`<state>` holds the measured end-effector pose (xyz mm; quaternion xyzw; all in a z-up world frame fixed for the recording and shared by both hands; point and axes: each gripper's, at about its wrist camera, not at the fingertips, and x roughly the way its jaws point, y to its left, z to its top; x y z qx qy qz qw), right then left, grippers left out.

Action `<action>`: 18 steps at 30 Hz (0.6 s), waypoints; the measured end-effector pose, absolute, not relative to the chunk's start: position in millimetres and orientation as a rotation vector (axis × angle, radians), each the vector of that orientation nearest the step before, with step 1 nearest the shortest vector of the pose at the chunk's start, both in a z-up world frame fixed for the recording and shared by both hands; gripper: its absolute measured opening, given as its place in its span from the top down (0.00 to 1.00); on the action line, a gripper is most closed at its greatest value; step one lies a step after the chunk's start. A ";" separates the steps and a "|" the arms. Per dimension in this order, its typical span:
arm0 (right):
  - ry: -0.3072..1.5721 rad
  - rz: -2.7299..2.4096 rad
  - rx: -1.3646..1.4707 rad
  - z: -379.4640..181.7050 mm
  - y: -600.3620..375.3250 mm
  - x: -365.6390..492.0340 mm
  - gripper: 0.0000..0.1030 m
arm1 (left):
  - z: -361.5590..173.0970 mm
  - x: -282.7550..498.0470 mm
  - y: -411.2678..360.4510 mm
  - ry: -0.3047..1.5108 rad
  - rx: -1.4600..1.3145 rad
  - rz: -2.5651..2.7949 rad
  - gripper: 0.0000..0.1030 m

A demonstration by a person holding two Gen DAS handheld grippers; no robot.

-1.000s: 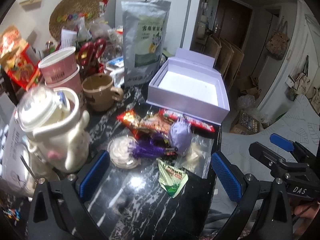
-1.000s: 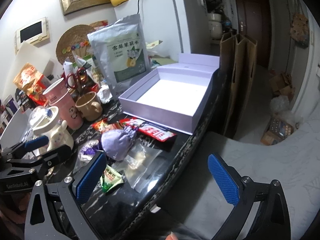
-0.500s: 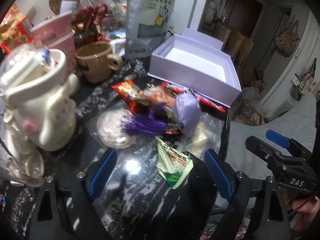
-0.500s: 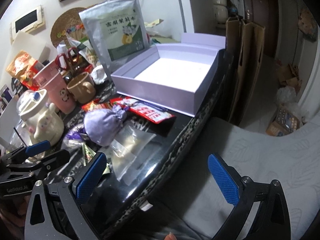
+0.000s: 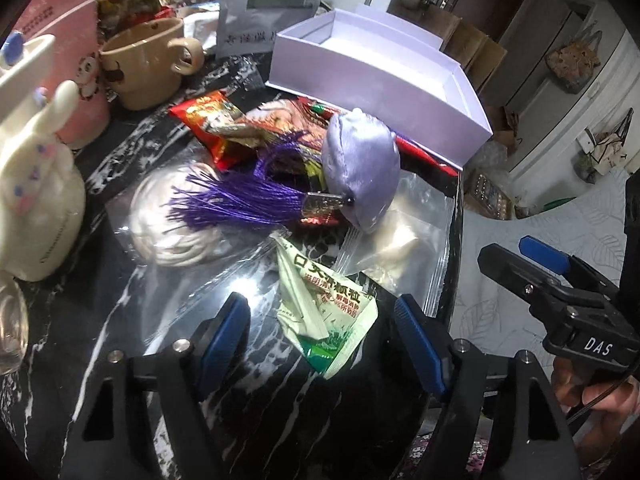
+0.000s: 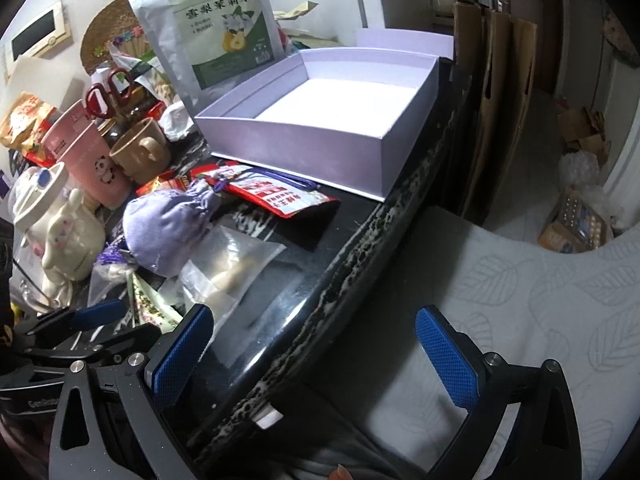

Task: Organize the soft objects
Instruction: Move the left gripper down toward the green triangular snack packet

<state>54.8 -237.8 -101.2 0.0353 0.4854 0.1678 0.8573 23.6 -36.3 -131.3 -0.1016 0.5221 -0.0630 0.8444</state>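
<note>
Marble counter [image 5: 132, 408] holds green sachet [image 5: 326, 312]; right hand-held gripper [image 5: 520, 254] reads "DAS".

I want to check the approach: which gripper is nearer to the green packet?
Left. The left gripper is open with the green packet lying between its fingers. The right gripper is open too, off to the packet's right over the table edge.

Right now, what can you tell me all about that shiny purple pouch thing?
The purple pouch is a plump little sachet of shiny lilac satin, gathered shut at its neck, with a darker purple tassel fanning out from its other end. It lies on its side on the black marble table, resting on red snack packets and a clear zip bag. No fingers touch it.
</note>
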 end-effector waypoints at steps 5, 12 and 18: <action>1.034 0.357 0.076 -105.1 -236.4 60.7 0.00 | -135.0 30.1 -43.7 1.103 -0.160 -0.128 0.26; 1.050 0.383 0.077 -108.2 -229.0 66.1 0.00 | -135.3 33.5 -52.5 1.066 -0.086 -0.112 0.50; 1.054 0.405 0.089 -108.3 -225.8 65.2 0.00 | -126.9 22.3 -42.4 1.038 -0.096 -0.111 0.61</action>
